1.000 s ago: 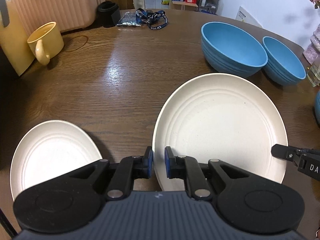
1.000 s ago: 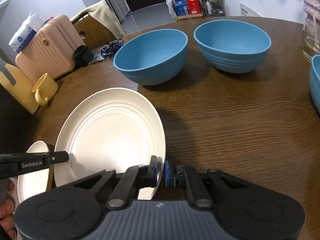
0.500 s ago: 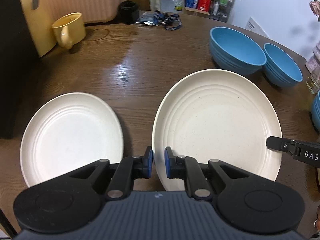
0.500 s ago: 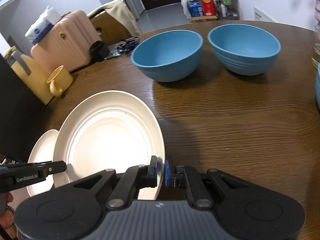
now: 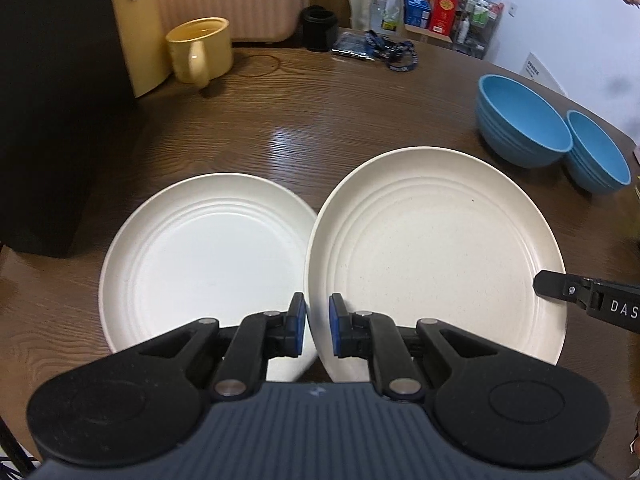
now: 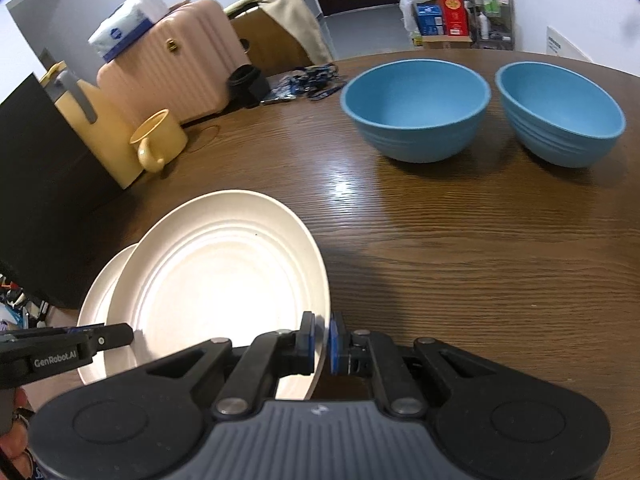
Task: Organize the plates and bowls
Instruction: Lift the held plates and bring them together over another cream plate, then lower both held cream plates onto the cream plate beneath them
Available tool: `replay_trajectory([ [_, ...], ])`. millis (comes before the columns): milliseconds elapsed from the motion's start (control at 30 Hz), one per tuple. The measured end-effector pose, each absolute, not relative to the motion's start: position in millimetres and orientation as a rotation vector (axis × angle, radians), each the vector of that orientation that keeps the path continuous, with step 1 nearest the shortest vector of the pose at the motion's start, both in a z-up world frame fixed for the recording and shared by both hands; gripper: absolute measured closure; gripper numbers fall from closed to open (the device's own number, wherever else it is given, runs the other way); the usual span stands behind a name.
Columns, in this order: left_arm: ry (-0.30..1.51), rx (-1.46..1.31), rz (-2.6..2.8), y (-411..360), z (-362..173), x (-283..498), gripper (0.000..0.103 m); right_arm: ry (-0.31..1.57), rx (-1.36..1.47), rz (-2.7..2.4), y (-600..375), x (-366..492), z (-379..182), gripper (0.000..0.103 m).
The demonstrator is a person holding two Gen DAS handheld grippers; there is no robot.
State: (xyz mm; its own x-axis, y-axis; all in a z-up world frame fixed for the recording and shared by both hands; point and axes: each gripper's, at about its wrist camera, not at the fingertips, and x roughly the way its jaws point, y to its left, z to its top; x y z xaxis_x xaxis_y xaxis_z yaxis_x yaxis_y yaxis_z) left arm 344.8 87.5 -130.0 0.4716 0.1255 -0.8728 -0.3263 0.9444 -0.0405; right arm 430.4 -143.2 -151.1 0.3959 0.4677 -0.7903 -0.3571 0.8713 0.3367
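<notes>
Both grippers, left gripper (image 5: 317,330) and right gripper (image 6: 320,344), clamp opposite rims of the larger cream plate (image 5: 436,248), sharing its width. It hangs beside the smaller cream plate (image 5: 204,256), probably for stacking.

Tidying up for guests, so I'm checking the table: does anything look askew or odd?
Nothing is spilled or broken. The one oddity: a cream plate is held up at a tilt by both grippers, its left edge overlapping a second plate lying flat.
</notes>
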Motion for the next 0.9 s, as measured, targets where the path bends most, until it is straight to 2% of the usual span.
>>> replay_trajectory([
  [900, 1.037, -0.292, 0.410, 207.9, -135.1, 306.0, 0.090, 1.047, 0.003, 0.644, -3.7, 415.7, -141.3, 0.096],
])
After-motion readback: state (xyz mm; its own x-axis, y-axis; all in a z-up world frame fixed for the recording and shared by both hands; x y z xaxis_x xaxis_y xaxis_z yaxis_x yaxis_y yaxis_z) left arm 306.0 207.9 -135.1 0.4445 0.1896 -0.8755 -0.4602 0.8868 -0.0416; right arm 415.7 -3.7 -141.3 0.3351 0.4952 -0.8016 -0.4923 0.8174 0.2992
